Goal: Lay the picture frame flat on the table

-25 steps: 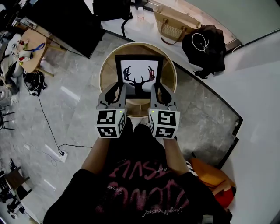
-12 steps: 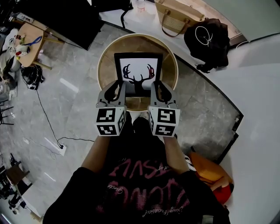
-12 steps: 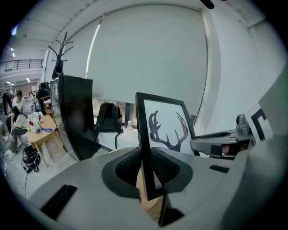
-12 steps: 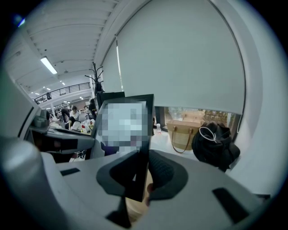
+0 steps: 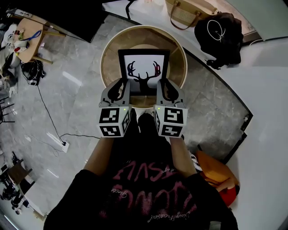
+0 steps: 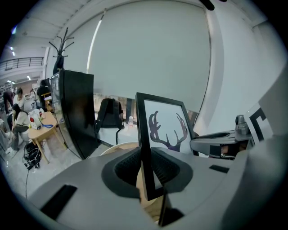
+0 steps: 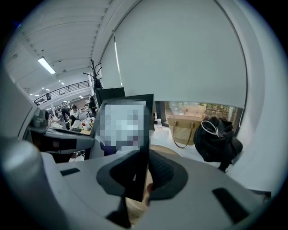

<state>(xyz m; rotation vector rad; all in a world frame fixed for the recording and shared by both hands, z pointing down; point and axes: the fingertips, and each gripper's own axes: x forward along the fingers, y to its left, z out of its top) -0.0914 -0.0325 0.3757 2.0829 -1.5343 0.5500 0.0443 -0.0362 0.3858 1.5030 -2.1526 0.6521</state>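
A black picture frame point(image 5: 144, 72) with a deer-antler print is held over the round wooden table point(image 5: 112, 58). My left gripper point(image 5: 119, 92) is shut on its left edge and my right gripper point(image 5: 164, 91) is shut on its right edge. In the left gripper view the frame's point(image 6: 146, 148) black edge runs upright between the jaws, with the antler print point(image 6: 166, 130) beyond. The right gripper view shows the frame's point(image 7: 143, 148) right edge pinched between the jaws. Whether its bottom edge touches the table is hidden by the grippers.
A woven handbag point(image 5: 188, 11) and a black backpack point(image 5: 220, 33) lie on the floor behind the table. A black panel point(image 6: 76, 117) stands at the left. A small wooden side table point(image 5: 28, 38) with clutter and cables point(image 5: 58, 143) are at the left. An orange bag point(image 5: 218, 177) sits beside the person.
The view has shifted a little toward the table, so the frame and table sit slightly lower in the picture. Both grippers keep the same hold on the frame.
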